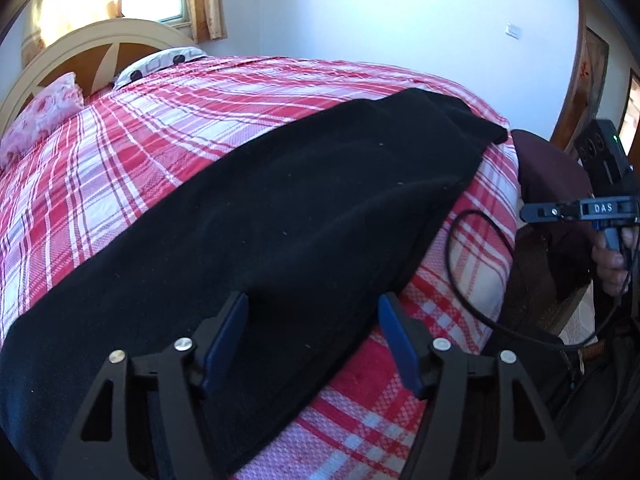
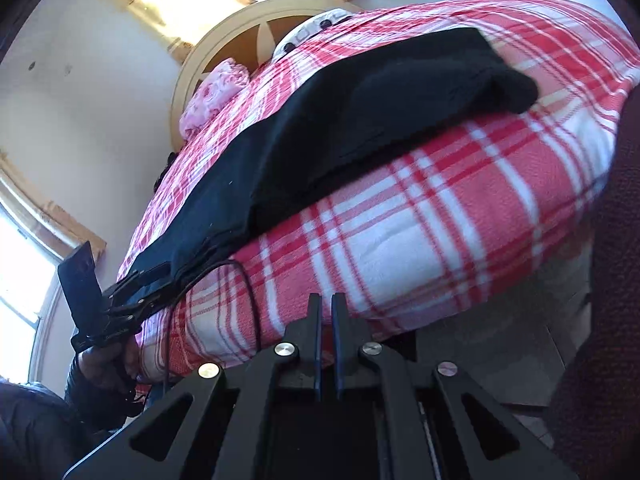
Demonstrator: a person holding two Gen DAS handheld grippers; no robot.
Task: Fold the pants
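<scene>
Bedspread (image 1: 120, 152); pants (image 1: 280, 208) between left tool (image 1: 312, 336) fingers.

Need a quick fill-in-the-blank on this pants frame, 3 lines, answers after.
1. The black pants lie on a red-and-white ____ bedspread.
2. The left claw is ____, its fingers straddling the pants' edge.
3. The right claw is ____, off the bed and holding nothing.

Answers: plaid; open; shut

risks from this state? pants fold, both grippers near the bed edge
1. The cable loops over the bedspread beside the pants; it could snag in a fold.
2. The left gripper is open over the pants edge and may pinch bedspread too.
3. The right gripper is shut, off the bed, grasping nothing.
</scene>
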